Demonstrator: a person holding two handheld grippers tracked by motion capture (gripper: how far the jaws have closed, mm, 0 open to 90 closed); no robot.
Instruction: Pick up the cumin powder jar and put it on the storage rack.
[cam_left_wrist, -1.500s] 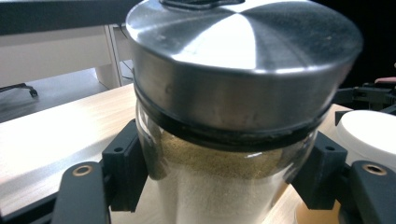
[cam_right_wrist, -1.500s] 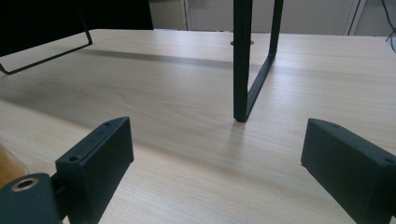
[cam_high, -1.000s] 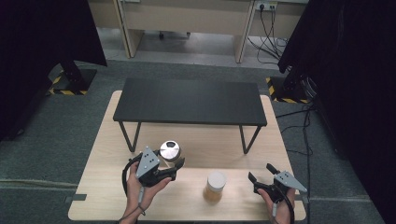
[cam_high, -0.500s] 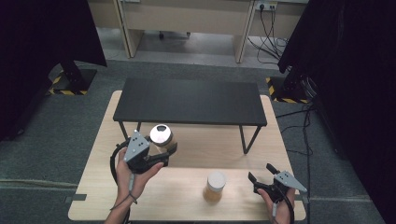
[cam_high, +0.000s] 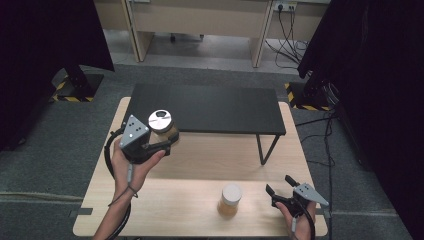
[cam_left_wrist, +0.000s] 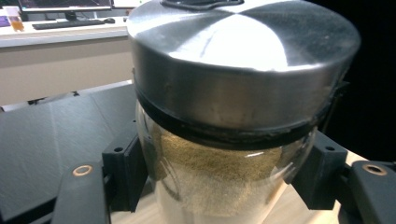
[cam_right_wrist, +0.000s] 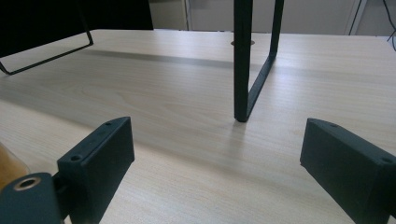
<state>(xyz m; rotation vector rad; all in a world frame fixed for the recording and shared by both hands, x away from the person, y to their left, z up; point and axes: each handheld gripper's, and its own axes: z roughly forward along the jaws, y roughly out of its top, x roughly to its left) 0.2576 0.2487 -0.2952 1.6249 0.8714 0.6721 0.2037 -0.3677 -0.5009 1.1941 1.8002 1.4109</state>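
Jar stands upright in left gripper.

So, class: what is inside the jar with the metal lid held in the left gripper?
Through the glass of the jar, a tan, grainy powder shows, reaching up near the metal lid. The lid hides its top surface, and the left gripper's jaws cover the sides.

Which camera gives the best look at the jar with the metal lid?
The left gripper view: the jar sits close between the left tool's jaws, lid and grainy contents clear. The high view shows it small, from above. The right gripper view faces table and stand.
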